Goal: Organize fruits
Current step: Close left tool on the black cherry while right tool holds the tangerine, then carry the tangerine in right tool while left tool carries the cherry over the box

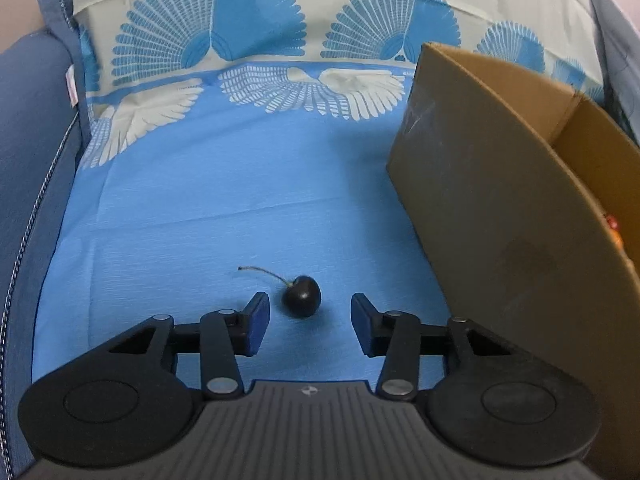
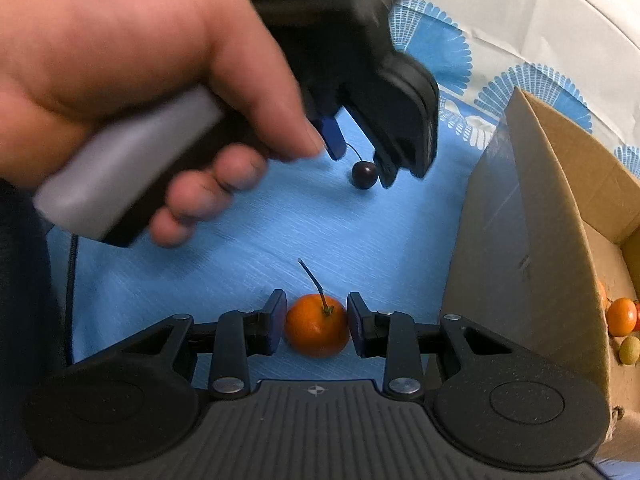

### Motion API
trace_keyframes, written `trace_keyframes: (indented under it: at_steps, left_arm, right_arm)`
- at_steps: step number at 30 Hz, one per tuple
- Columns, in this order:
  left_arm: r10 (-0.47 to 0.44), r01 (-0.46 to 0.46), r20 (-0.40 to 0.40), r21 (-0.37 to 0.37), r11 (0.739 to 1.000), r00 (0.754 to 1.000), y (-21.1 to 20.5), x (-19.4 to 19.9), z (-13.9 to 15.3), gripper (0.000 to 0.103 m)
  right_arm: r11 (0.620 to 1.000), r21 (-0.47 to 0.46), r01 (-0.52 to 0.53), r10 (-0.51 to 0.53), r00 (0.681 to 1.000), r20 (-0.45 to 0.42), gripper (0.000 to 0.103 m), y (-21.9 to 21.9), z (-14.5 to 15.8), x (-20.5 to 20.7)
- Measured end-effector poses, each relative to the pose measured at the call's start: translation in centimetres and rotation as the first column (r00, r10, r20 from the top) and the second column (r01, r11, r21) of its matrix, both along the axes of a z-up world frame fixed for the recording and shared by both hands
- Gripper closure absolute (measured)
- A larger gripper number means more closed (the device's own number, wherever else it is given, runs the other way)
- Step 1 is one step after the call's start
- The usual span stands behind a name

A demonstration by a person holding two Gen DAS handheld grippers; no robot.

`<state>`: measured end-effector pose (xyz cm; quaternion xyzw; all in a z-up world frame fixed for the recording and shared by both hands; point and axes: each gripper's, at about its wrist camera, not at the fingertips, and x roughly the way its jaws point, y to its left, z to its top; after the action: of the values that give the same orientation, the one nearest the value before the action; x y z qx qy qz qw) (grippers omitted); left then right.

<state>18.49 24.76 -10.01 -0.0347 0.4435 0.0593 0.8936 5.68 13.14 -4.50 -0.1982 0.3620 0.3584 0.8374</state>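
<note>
Blue patterned cloth [image 1: 224, 200] with a cardboard box [image 1: 500, 200] at right.
Left gripper [image 1: 308, 320] released around a dark cherry [image 1: 302, 295]; right gripper [image 2: 317, 324] grasps an orange fruit [image 2: 317, 326].

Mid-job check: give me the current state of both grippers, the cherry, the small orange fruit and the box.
left gripper: open, jaws either side of the cherry, not touching it.
cherry: loose on the blue cloth, stem on.
right gripper: shut on the orange fruit.
orange fruit: gripped, stem up.
cardboard box: open, fruit already inside.
</note>
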Motion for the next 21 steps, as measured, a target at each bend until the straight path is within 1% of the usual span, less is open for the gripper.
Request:
trace_keyframes:
  at_steps: [3, 5, 6, 7, 8, 14, 17, 19, 21]
  left_arm:
    - [0.018, -0.018, -0.001, -0.004, 1.0, 1.0, 0.0, 0.9, -0.6, 0.053]
    - [0.029, -0.029, -0.018, 0.006, 1.0, 0.999, -0.1, 1.3, -1.0, 0.054]
    - [0.03, -0.029, -0.027, 0.01, 1.0, 0.999, -0.1, 1.5, -1.2, 0.06]
    - [0.027, -0.027, -0.036, 0.013, 1.0, 0.999, -0.1, 1.6, -1.4, 0.072]
    - [0.026, -0.025, -0.043, 0.017, 1.0, 0.999, -0.2, 1.6, -1.4, 0.078]
    - [0.005, -0.005, -0.013, 0.045, 0.999, 1.0, -0.6, 0.4, -0.4, 0.078]
    - [0.025, -0.025, 0.016, 0.042, 0.999, 1.0, -0.4, -0.8, 0.8, 0.078]
    - [0.054, -0.056, 0.062, 0.038, 0.998, 0.997, -0.1, -1.9, 2.1, 0.078]
    - [0.081, -0.085, 0.13, 0.031, 0.996, 0.988, 0.2, -3.2, 3.7, 0.078]
  right_arm:
    - [1.0, 0.002, 0.001, -0.001, 1.0, -0.005, 0.068, -0.1, 0.2, -0.2]
    - [1.0, 0.003, 0.001, -0.001, 1.0, -0.008, 0.068, -0.2, 0.2, -0.2]
    - [1.0, 0.002, -0.001, 0.001, 1.0, -0.007, 0.068, -0.2, 0.2, -0.3]
    - [1.0, 0.001, -0.004, 0.004, 1.0, -0.006, 0.068, -0.2, 0.3, -0.3]
    - [1.0, 0.001, -0.006, 0.006, 1.0, -0.006, 0.068, -0.2, 0.3, -0.2]
    - [1.0, 0.002, -0.016, 0.016, 1.0, 0.006, 0.069, -0.2, 0.4, -0.3]
    - [1.0, 0.007, -0.011, 0.011, 1.0, 0.016, 0.07, -0.1, 0.8, -0.7]
    - [1.0, 0.025, -0.008, 0.007, 1.0, 0.03, 0.07, -0.2, 1.2, -1.0]
    - [0.998, 0.059, -0.006, 0.003, 0.998, 0.057, 0.07, -0.5, 2.2, -1.4]
